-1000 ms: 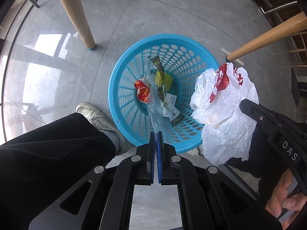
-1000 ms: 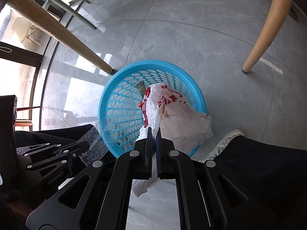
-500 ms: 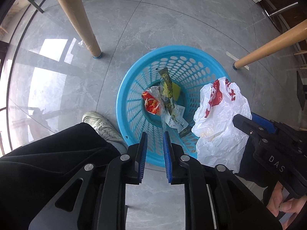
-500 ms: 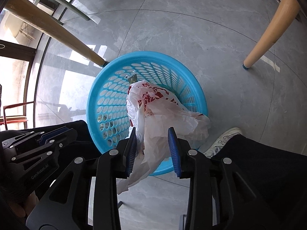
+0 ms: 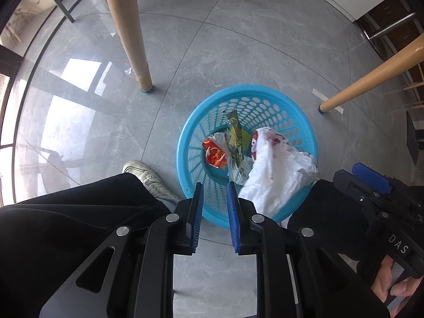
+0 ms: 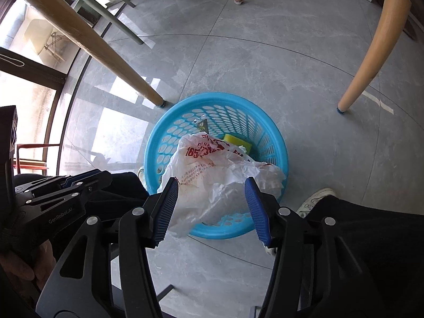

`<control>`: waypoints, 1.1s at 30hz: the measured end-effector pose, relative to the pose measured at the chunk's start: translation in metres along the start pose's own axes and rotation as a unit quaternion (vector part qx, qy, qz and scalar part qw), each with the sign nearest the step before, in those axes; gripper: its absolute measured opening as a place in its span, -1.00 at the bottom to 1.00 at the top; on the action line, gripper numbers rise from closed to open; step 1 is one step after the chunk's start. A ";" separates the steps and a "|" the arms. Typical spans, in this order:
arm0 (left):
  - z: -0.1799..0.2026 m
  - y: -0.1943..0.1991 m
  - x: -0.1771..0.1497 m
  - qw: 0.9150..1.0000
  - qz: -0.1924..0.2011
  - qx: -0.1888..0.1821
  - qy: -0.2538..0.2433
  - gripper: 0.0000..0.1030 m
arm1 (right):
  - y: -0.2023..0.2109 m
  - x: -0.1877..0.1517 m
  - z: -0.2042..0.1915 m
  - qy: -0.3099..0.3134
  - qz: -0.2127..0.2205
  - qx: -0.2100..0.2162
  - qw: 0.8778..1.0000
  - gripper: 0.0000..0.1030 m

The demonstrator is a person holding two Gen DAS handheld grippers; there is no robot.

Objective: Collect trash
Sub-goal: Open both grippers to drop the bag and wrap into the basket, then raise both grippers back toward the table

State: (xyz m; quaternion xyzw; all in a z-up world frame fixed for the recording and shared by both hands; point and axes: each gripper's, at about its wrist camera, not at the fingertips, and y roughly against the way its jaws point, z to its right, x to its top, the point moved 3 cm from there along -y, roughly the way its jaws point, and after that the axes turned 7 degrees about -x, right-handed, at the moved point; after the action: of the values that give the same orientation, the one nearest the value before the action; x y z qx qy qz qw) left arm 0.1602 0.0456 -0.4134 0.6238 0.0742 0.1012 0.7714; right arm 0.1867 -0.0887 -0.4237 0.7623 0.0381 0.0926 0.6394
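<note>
A blue perforated basket (image 5: 193, 137) stands on the grey tiled floor; it also shows in the right wrist view (image 6: 278, 143). Inside lie a red wrapper (image 5: 214, 153), a green packet (image 5: 234, 135), a clear wrapper (image 5: 238, 169) and a yellow sponge (image 6: 237, 141). A crumpled white plastic bag with red print (image 5: 275, 175) lies over the basket's near rim, also in the right wrist view (image 6: 220, 175). My left gripper (image 5: 214, 193) is open and empty above the near rim. My right gripper (image 6: 212, 185) is wide open above the bag, holding nothing.
Wooden table legs stand around the basket (image 5: 127, 34) (image 5: 371, 79) (image 6: 371, 42). The person's black trouser leg (image 5: 66, 225) and white shoe (image 5: 148, 177) are just left of the basket. A metal chair frame (image 6: 114, 5) stands far left. Windows lie beyond.
Both grippers opened and rose away from the basket. The left let go of the clear wrapper, which fell in. The right let go of the white bag, which dropped onto the basket's rim.
</note>
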 end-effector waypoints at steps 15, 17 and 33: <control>0.002 0.083 -0.036 0.996 0.083 -0.009 -0.031 -0.50 | 0.084 -0.026 -0.005 0.025 0.078 -0.019 0.996 0.14; 0.000 0.093 -0.044 0.995 0.090 -0.018 -0.029 -0.49 | 0.097 -0.032 -0.003 0.028 0.091 -0.023 0.995 0.15; 0.013 0.194 -0.082 0.976 0.200 -0.024 -0.080 -0.34 | 0.217 -0.071 -0.002 0.050 0.205 -0.023 0.977 0.41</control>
State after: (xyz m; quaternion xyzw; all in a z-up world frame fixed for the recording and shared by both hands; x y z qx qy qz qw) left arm 0.0717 0.0518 -0.2219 0.6133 -0.1167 0.2046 0.7539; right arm 0.1036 -0.1385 -0.2170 0.7333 -0.0896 0.2605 0.6216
